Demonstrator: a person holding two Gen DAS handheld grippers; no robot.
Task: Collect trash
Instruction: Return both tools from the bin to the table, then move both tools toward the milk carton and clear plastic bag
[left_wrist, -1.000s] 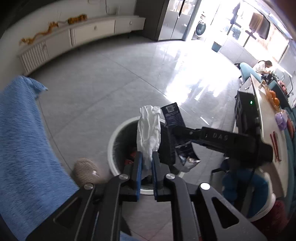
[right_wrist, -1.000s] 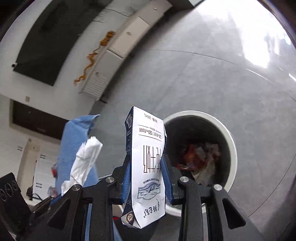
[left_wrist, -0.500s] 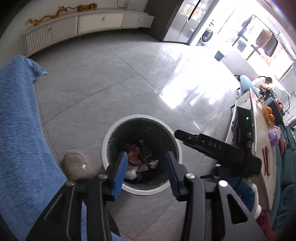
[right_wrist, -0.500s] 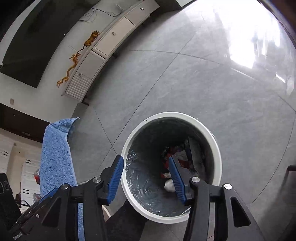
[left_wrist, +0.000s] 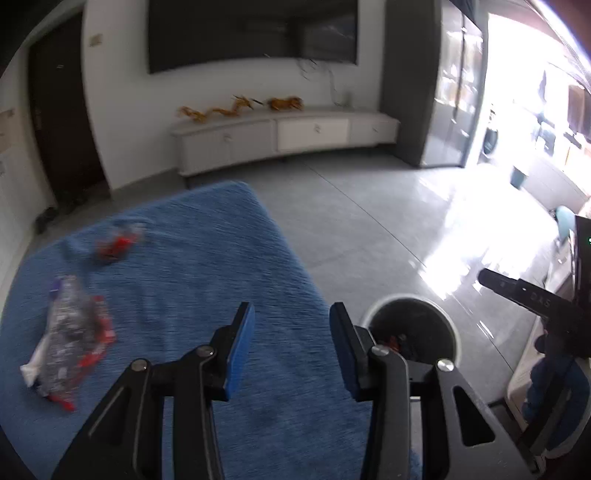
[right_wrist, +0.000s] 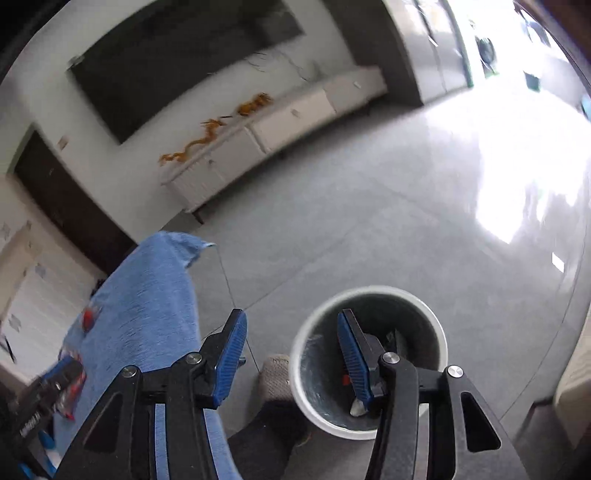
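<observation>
Daylight pours in from the glass doors (left_wrist: 517, 110) far right of the tongs, burning a white glare patch on the tiled floor (left_wrist: 461, 236) that washes out detail there. The wall left of and beyond the tongs is dim. Both views are smeared by motion blur, and straight lines bow towards the dark fisheye corners.

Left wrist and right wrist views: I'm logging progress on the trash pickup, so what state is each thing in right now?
Left gripper: jaws open, nothing between them.
Right gripper: jaws opening, nothing between them.
Trash bin: upright on the floor, uncovered, trash inside.
Clear crumpled wrapper: lying on the blue cloth, not yet collected.
Small red wrapper: lying farther back on the cloth, blurred.
Blue cloth: spread flat.
</observation>
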